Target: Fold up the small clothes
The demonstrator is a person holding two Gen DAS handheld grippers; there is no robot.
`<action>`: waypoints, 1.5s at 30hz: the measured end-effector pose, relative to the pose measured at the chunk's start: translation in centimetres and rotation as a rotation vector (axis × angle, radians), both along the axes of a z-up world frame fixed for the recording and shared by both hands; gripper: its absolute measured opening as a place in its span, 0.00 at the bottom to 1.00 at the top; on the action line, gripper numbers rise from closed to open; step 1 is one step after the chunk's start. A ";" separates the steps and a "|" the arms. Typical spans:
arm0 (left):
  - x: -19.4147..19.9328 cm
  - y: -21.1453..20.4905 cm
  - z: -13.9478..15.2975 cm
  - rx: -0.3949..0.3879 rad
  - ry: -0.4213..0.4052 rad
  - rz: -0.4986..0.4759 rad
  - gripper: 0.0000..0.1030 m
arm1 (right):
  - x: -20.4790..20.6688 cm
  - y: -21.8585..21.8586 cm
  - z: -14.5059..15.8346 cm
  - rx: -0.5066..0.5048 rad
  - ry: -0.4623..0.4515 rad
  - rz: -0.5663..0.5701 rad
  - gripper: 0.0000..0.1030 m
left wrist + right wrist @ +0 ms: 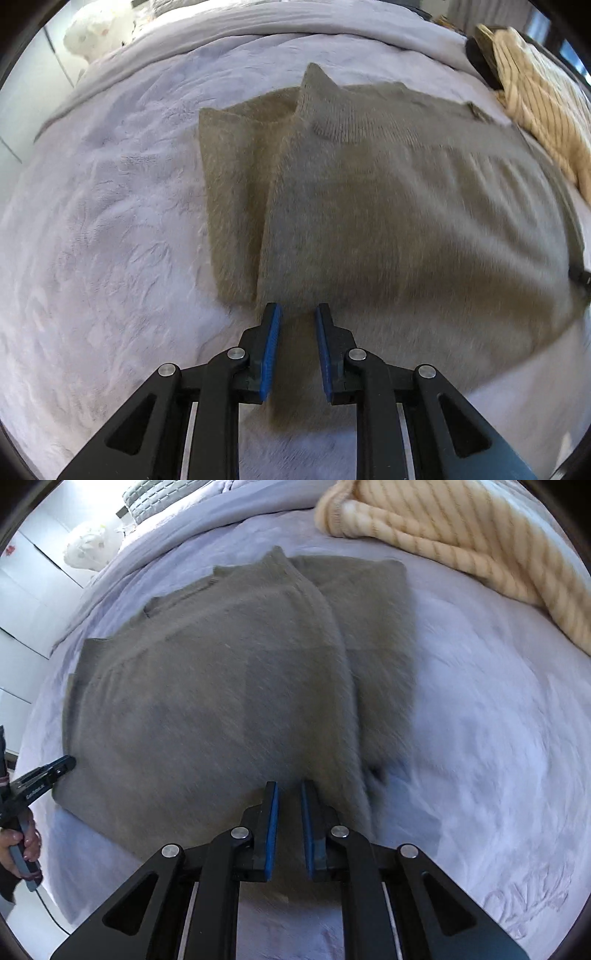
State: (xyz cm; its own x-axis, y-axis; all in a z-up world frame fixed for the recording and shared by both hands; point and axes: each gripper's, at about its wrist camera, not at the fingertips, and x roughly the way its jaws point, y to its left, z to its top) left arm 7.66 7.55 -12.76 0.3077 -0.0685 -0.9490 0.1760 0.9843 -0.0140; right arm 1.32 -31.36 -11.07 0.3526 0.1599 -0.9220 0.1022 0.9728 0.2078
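An olive-grey knit sweater [388, 206] lies flat on the lilac bed cover, collar [325, 110] at the far end and one side folded in over the body. My left gripper [297, 308] is at the near hem, and the knit fills the narrow gap between its blue pads [272, 343]. In the right wrist view the same sweater [207, 701] spreads to the left. My right gripper [290, 786] is shut on the near hem beside the folded right edge. The left gripper [61, 766] shows there at the sweater's near left corner, held by a hand [22, 843].
A cream striped knit [461, 528] lies at the far right of the bed cover [498, 738]. A white soft toy [96, 33] and a quilted grey pillow [151, 494] sit at the far left. White cupboard fronts stand left of the bed.
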 end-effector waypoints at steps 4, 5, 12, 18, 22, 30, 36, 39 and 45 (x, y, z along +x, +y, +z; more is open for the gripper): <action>-0.7 2.9 0.3 -0.059 0.043 0.070 0.22 | -1.2 -1.0 0.5 -0.010 0.013 -0.041 0.11; -0.8 3.6 0.4 -0.087 0.055 0.093 0.22 | -1.5 -1.2 0.7 -0.008 0.016 -0.056 0.11; -2.4 5.9 0.5 0.029 0.089 0.142 0.22 | -5.4 -4.2 1.4 0.095 0.037 -0.257 0.11; -2.5 8.1 3.1 -0.054 0.045 0.201 0.22 | -6.7 -3.7 3.4 0.145 0.024 -0.330 0.15; 0.0 6.9 4.2 -0.113 -0.016 0.164 0.22 | -5.7 -0.1 4.2 0.143 0.012 -0.248 0.15; 7.3 1.8 1.9 -0.153 -0.062 0.113 0.22 | -3.9 5.3 3.0 0.195 0.026 -0.173 0.15; 7.7 3.6 0.3 -0.159 -0.012 0.152 0.22 | -4.5 6.1 2.5 0.206 0.042 -0.167 0.15; 6.6 4.4 1.2 -0.109 -0.017 0.141 0.22 | -5.0 5.6 2.2 0.220 0.052 -0.194 0.15; 3.5 6.7 2.4 -0.121 0.007 0.175 0.22 | -5.3 5.9 1.7 0.259 0.067 -0.197 0.15</action>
